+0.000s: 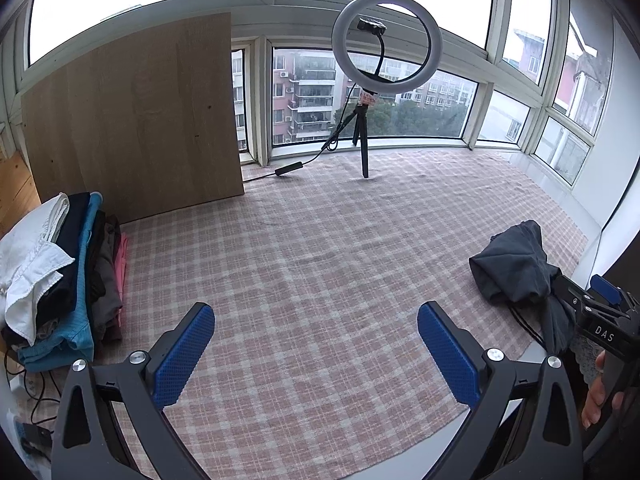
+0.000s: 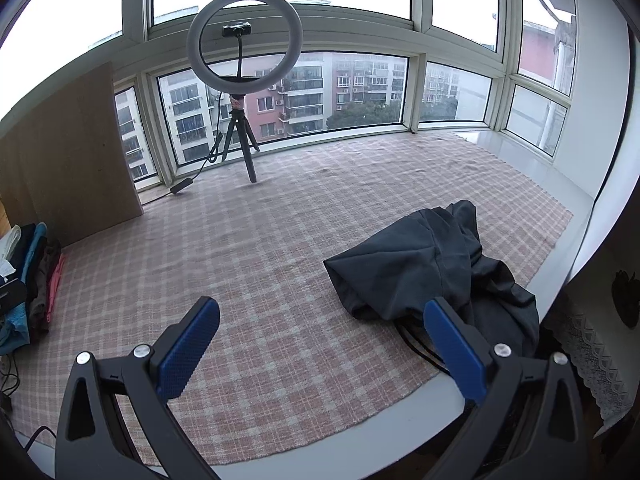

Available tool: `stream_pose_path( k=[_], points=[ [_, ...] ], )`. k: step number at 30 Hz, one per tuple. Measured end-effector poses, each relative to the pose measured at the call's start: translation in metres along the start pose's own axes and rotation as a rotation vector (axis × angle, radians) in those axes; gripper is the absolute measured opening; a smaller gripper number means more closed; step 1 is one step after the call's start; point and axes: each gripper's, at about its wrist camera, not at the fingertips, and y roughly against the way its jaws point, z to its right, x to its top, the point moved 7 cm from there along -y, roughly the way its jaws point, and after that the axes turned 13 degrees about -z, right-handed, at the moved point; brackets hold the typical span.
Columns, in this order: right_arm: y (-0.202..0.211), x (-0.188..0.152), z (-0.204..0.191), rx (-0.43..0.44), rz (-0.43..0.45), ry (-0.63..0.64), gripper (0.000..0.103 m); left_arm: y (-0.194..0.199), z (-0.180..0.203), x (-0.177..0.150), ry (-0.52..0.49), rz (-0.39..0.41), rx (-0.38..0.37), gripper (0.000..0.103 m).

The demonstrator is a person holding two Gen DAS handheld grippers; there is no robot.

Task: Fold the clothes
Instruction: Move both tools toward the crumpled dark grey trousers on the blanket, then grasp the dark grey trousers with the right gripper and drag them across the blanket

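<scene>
One plaid cloth (image 1: 320, 264) — bay windows (image 1: 372, 92)

Soft overcast daylight through windows (image 1: 368, 100); sky blown out; fisheye edges warped, perhaps slightly blurred.

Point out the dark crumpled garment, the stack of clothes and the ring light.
dark garment (image 2: 424, 264), right wrist view, on its smooth upper panel.
stack of clothes (image 1: 84, 280), left wrist view, on the teal layer.
ring light (image 1: 434, 40), left wrist view, on the ring's right side.

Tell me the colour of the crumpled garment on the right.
Dark charcoal grey garment, clearest in the right wrist view.
</scene>
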Motion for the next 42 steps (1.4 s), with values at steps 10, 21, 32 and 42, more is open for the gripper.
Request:
stream_pose_path(
  k=[10, 21, 32, 42],
  points=[
    [-0.028, 0.030, 0.057, 0.040, -0.004, 0.003, 0.103, -0.009, 0.056, 0.017, -0.057, 0.002, -0.014, 0.102],
    [-0.083, 0.066, 0.137, -0.021, -0.052, 0.040, 0.102, -0.024, 0.107, 0.067, -0.059, 0.035, 0.012, 0.102],
    [-0.125, 0.077, 0.170, 0.015, -0.098, 0.038, 0.095, -0.051, 0.133, 0.077, -0.066, 0.010, 0.036, 0.102],
    [-0.220, 0.049, 0.156, 0.197, -0.373, 0.056, 0.078, -0.060, 0.136, 0.099, -0.071, -0.004, 0.043, 0.102]
  ],
)
